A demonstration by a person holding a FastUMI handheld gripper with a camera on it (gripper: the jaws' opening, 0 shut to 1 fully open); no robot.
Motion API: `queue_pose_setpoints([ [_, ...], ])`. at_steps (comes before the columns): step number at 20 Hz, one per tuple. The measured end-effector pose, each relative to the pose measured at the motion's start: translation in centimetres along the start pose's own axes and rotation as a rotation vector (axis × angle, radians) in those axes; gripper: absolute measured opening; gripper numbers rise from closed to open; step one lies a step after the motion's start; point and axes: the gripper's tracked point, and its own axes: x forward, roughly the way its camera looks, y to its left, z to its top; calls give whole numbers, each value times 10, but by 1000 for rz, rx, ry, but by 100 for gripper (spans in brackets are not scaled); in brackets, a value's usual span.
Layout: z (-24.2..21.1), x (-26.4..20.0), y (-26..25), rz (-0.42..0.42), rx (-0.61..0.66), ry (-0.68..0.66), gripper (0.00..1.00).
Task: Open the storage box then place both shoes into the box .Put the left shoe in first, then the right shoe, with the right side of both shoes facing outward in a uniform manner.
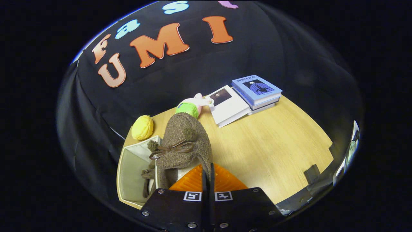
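Note:
My gripper (208,169) is shut on the rim of a brown woolly shoe (183,145) with a small bow and pompoms. The shoe hangs toe-away just ahead of my fingers, over the right wall of the open pale storage box (130,167). Inside the box, below the held shoe, a bit of a second brown shoe (148,175) shows; most of it is hidden. The box stands at the table's near left corner.
Beyond the box lie a yellow round toy (142,127) and a green and pink toy (190,109). Farther right are a white book (229,108) and a stack of blue books (257,91). The wooden table (276,151) stretches right of the shoe.

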Motion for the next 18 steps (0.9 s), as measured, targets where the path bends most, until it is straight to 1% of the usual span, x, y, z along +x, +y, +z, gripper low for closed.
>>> queue_pose_setpoints([
  [5, -5, -10, 70, 62, -5, -2, 1],
  [9, -20, -7, 110, 85, -14, 10, 1],
  [14, -44, 8, 134, 69, -30, 49, 1],
  [18, -60, 24, 135, 34, -44, 76, 1],
])
